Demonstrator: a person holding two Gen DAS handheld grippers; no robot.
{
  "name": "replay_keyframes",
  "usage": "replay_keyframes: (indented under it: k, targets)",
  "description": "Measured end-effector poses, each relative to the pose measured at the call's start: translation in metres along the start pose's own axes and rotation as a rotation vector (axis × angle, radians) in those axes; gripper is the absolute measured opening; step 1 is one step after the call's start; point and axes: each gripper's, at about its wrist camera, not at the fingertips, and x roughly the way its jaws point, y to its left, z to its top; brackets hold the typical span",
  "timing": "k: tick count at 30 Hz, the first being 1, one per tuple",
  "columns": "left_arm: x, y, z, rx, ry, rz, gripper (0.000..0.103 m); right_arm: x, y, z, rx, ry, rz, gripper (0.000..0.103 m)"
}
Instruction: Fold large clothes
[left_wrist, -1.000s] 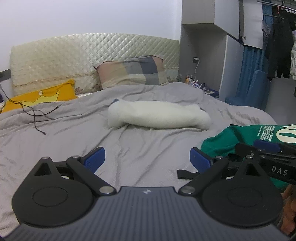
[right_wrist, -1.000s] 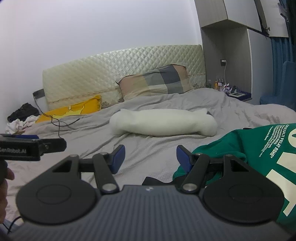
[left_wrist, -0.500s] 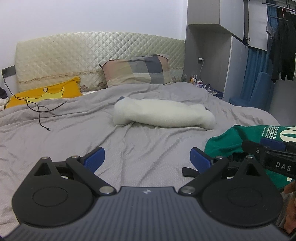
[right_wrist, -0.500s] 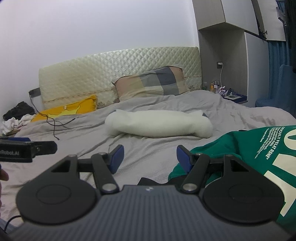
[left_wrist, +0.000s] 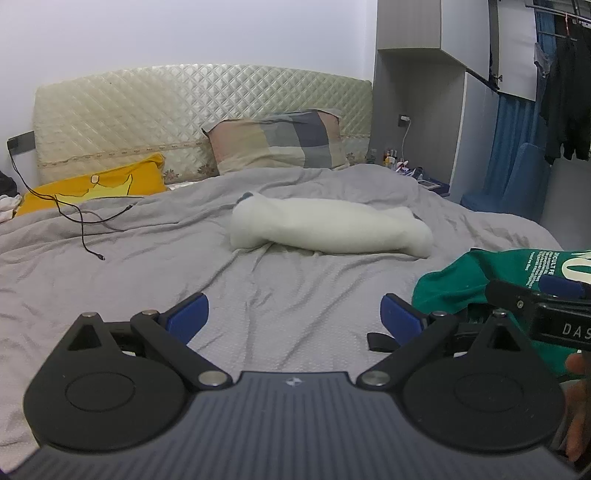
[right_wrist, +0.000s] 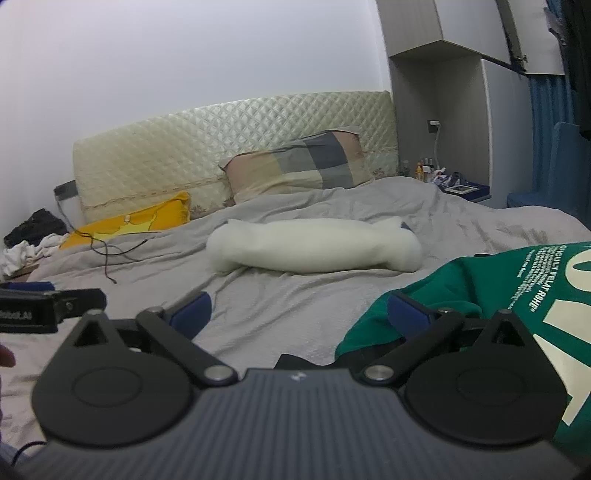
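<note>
both sets of jaws stand apart: the left gripper (left_wrist: 294, 314) is spread wide over bare grey bedding (left_wrist: 258, 280) with nothing between its blue pads, and the right gripper (right_wrist: 298, 311) is opening, also grasping nothing, its right pad just beside the edge of the green sweatshirt (right_wrist: 498, 291). that sweatshirt, printed with pale lettering, lies crumpled on the near right part of the bed. farther up the bed a white rolled bundle (left_wrist: 328, 230) rests across the middle, with a plaid pillow (left_wrist: 279, 142) and a yellow pillow (left_wrist: 99, 184) against the quilted headboard (left_wrist: 166, 107).
</note>
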Motion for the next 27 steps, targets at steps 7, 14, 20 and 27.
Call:
replay_keyframes:
  k: [7, 14, 20, 27]
  targets:
    - [-0.0005, -0.0004, -0.0005, 0.001, 0.003, 0.006, 0.101, -0.0003, -0.0015, 0.0016, 0.005, 0.000, -0.007, 0.103]
    - [0.0019, -0.0023, -0.0009, 0.001, 0.019, -0.001, 0.101, -0.0001, 0.0002, 0.0015, -0.004, -0.005, -0.014, 0.103]
    - [0.0012, -0.0031, -0.0020, 0.000, 0.016, -0.005, 0.102, -0.0002, 0.0004, 0.0012, -0.012, -0.005, -0.014, 0.103]
    - [-0.0014, -0.0054, -0.0044, -0.013, 0.012, -0.009, 0.102, -0.0001, 0.0007, 0.0005, -0.011, -0.003, -0.013, 0.103]
